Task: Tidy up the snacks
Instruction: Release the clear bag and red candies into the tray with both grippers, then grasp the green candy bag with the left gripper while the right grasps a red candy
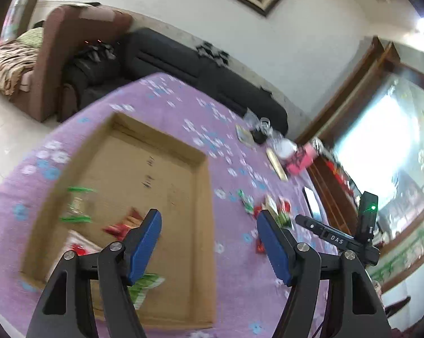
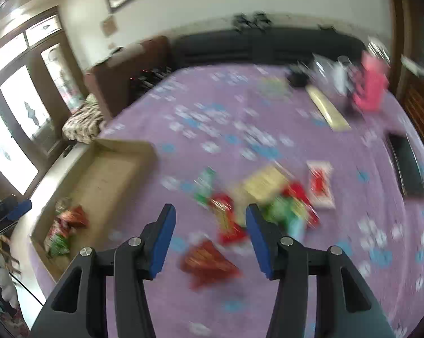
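Observation:
A shallow cardboard box [image 1: 200, 202] lies on the purple flowered tablecloth [image 1: 161, 95]. Inside it are several snack packets: a green-edged clear one [image 1: 78, 204], a red one [image 1: 120, 226], a white and red one [image 1: 79, 246] and a green one [image 1: 147, 284]. My left gripper [image 1: 209, 228] hangs open above the box's near right part, nothing between its blue pads. More snacks lie in a blurred pile [image 2: 268, 197] on the cloth, with a red packet [image 2: 209, 264] nearest. My right gripper [image 2: 210, 219] hovers open over that pile, holding nothing. The box [image 2: 104, 180] sits to its left.
At the table's far side stand a pink box [image 2: 371, 84], a flat yellow pack [image 2: 328, 108], a black item and glassware [image 1: 264, 129]. A black tray-like object [image 2: 407, 166] lies at the right. A dark sofa [image 1: 212, 76] and a brown armchair [image 1: 57, 56] stand behind the table.

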A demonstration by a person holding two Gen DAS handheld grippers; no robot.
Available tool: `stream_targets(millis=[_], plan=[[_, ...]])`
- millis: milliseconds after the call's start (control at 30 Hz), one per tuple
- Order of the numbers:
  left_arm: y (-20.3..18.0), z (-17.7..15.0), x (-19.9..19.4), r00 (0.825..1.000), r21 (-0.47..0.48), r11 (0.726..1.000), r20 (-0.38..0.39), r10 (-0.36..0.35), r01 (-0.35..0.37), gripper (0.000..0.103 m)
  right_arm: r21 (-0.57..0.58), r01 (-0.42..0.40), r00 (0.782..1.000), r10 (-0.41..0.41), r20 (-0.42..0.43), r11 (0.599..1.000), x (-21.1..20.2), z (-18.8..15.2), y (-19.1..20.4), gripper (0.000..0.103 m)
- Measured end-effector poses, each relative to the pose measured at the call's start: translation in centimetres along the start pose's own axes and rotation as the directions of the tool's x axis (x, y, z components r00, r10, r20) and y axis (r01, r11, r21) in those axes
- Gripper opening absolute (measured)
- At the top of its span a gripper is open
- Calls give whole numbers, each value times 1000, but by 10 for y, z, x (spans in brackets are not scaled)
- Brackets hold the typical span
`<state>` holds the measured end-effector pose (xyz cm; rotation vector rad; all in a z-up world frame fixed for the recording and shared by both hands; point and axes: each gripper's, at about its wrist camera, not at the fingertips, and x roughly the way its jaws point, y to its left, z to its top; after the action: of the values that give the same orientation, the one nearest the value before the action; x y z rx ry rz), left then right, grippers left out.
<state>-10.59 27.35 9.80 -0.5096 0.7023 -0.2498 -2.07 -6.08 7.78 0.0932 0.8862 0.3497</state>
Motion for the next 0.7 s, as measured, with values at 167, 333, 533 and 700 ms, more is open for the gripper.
stream_targets(millis=[167,333,533,700], plan=[[-36,-9,25,998,76,997,-62,6,-1,74,0,-72,997,72,-24,997,9,-25,-3,54],[-62,-11,53,993,111,994,-112,28,-16,73,-167,-90,996,84,-43,982,28,-31,27,72],[-90,-4,103,980,172,985,-186,69,-36,73,-192,-113,992,99,-80,975,54,-39,27,29],[-105,2,156,965,214,975,-240,105,-53,73,-142,-118,993,113,-40,983,38,-38,12,21]])
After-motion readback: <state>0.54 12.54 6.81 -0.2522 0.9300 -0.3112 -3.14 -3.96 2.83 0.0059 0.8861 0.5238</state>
